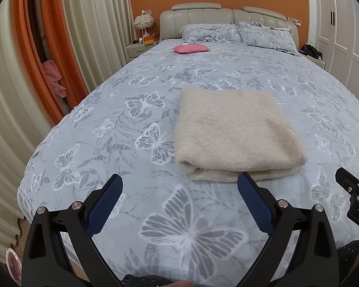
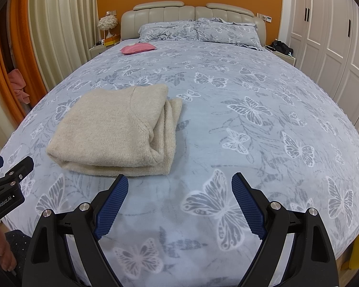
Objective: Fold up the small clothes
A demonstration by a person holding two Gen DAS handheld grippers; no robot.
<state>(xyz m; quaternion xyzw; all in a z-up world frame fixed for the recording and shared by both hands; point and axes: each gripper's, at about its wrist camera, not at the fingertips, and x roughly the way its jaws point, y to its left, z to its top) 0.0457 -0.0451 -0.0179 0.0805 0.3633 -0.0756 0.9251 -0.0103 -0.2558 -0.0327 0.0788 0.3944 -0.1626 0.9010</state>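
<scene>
Although nothing is being handled at this moment, the folding looks finished or very nearly so: the beige knit sweater lies on the butterfly-print bedspread as a compact rectangular bundle of several layers, its rounded fold facing the near edge of the bed. From the right wrist view the same bundle shows stacked layers along its 3 o'clock side, where one lower layer sticks out a little past the top one; that edge may want tidying, but I judge it a small matter. No other garment waiting to be folded shows on the bed, only a pink pouch far off at 12 o'clock near the 2 pillows. The left gripper hovers above the bedspread with its jaws spread wide and nothing between them, the sweater sitting at about 1 o'clock just past its right finger. The right gripper is likewise wide open and empty, with the sweater at about 11 o'clock beyond its left finger. Both tools tilt downward toward the bed from the near edge, side by side, each catching the other at the margin of its view, and neither touches the cloth.
</scene>
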